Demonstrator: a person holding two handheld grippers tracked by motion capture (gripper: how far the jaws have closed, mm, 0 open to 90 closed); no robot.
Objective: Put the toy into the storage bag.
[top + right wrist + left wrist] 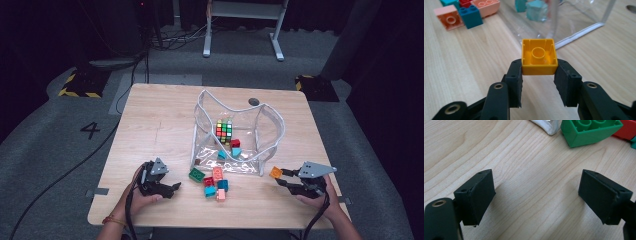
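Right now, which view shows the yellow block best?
The right gripper view: the yellow block sits close up between the right gripper jaws, hollow underside facing the camera. The high view shows it as a small orange speck at that gripper's tip.

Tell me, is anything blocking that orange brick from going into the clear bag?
Only the clear bag's own near side wall stands between it and the orange brick in the right gripper; the top looks open.
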